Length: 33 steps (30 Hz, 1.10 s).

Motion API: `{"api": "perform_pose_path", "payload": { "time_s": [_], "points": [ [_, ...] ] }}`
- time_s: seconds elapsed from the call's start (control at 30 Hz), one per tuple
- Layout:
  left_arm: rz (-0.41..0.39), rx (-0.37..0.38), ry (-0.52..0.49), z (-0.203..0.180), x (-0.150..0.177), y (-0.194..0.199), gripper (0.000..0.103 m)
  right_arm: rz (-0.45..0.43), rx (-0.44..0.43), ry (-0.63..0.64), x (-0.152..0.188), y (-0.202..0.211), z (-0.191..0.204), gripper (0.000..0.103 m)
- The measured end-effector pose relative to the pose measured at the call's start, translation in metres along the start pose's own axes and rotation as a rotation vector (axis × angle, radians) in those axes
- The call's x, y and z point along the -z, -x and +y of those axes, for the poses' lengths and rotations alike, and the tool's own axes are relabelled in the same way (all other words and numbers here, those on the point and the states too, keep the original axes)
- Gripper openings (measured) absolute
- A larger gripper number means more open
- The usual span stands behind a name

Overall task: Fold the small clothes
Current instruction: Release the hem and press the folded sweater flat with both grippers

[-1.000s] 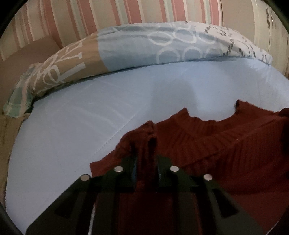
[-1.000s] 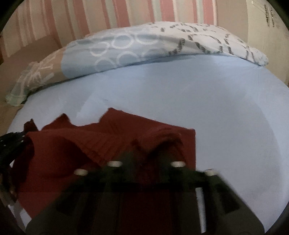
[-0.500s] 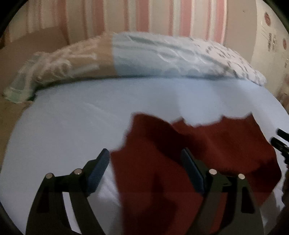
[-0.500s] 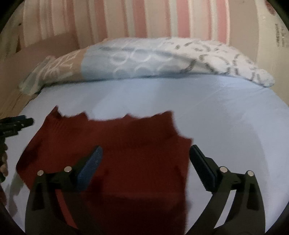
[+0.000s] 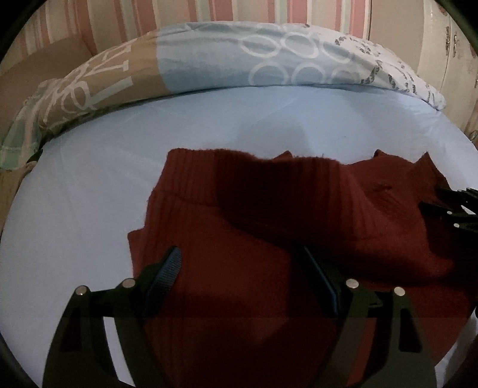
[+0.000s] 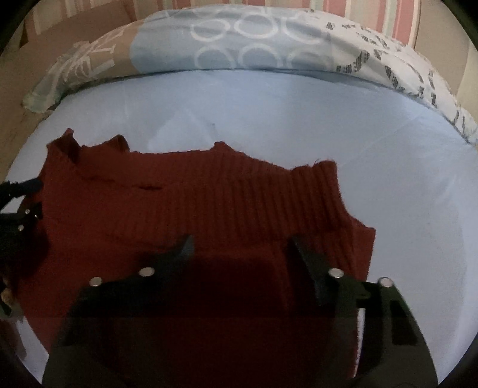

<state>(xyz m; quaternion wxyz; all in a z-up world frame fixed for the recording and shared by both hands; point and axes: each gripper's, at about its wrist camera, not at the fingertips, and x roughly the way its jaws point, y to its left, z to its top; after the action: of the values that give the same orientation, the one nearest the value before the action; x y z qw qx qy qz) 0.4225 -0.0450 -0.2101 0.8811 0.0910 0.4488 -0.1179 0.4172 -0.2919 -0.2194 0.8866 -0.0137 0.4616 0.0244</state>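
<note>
A dark red ribbed knit garment (image 5: 269, 215) lies flat on the light blue bed sheet (image 5: 89, 185), folded over on itself. My left gripper (image 5: 242, 265) is open and empty, hovering over the garment's left part. My right gripper (image 6: 242, 253) is open and empty above the garment's (image 6: 209, 203) right part. The right gripper shows at the right edge of the left wrist view (image 5: 457, 209). The left gripper shows at the left edge of the right wrist view (image 6: 21, 209).
A long patterned pillow (image 5: 239, 59) lies along the far edge of the bed, against a striped wall (image 5: 209, 12). Bare blue sheet (image 6: 403, 179) surrounds the garment to the left, right and far side.
A second ago both grippers were shut on the garment's folded edge. They have let go and opened, and the garment now lies flat on the sheet.
</note>
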Motion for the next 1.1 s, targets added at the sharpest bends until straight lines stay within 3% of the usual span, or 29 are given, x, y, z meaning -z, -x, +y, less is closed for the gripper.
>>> {"api": "perform_pose_path", "payload": {
  "time_s": [0.07, 0.27, 0.37, 0.43, 0.47, 0.5, 0.53, 0.57, 0.63, 0.73, 0.87, 1.0, 1.1],
  "points": [
    [0.001, -0.009, -0.007, 0.0, -0.002, 0.0, 0.082, -0.026, 0.011, -0.003, -0.002, 0.005, -0.001, 0.015],
    [-0.005, -0.028, -0.02, 0.001, -0.004, -0.004, 0.082, -0.152, 0.058, -0.101, -0.014, 0.031, -0.025, 0.01],
    [-0.001, -0.04, -0.026, 0.002, -0.002, -0.008, 0.082, -0.081, 0.052, -0.155, -0.016, 0.012, -0.038, 0.011],
    [0.004, -0.043, -0.026, 0.003, -0.004, -0.008, 0.082, -0.028, 0.04, -0.139, -0.015, -0.001, -0.035, 0.018],
    [0.004, -0.045, -0.034, 0.001, -0.006, -0.006, 0.082, -0.028, 0.014, -0.125, -0.015, 0.001, -0.033, 0.039],
    [-0.002, -0.047, -0.043, 0.0, -0.008, -0.004, 0.082, -0.037, -0.005, -0.116, -0.014, 0.007, -0.03, 0.053],
    [-0.016, -0.048, -0.061, -0.002, -0.011, -0.001, 0.082, -0.058, -0.013, -0.108, -0.013, 0.015, -0.027, 0.075],
    [-0.027, -0.055, -0.077, -0.003, -0.015, 0.002, 0.082, -0.095, -0.001, -0.095, -0.008, 0.032, -0.024, 0.081],
    [-0.036, -0.066, -0.102, -0.006, -0.024, 0.002, 0.082, -0.14, -0.001, -0.091, 0.004, 0.056, -0.022, 0.085],
    [0.01, -0.093, -0.11, -0.003, -0.032, -0.02, 0.082, -0.148, 0.035, -0.093, 0.029, 0.073, -0.024, 0.085],
    [0.003, -0.22, -0.117, 0.014, -0.025, -0.032, 0.082, -0.118, 0.04, -0.149, 0.049, 0.072, -0.034, 0.085],
    [0.029, -0.226, -0.03, 0.047, -0.016, -0.038, 0.081, -0.114, 0.038, -0.169, 0.051, 0.065, -0.038, 0.083],
    [0.017, -0.248, -0.064, 0.048, -0.014, -0.038, 0.082, -0.139, 0.05, -0.185, 0.046, 0.067, -0.041, 0.082]
  ]
}}
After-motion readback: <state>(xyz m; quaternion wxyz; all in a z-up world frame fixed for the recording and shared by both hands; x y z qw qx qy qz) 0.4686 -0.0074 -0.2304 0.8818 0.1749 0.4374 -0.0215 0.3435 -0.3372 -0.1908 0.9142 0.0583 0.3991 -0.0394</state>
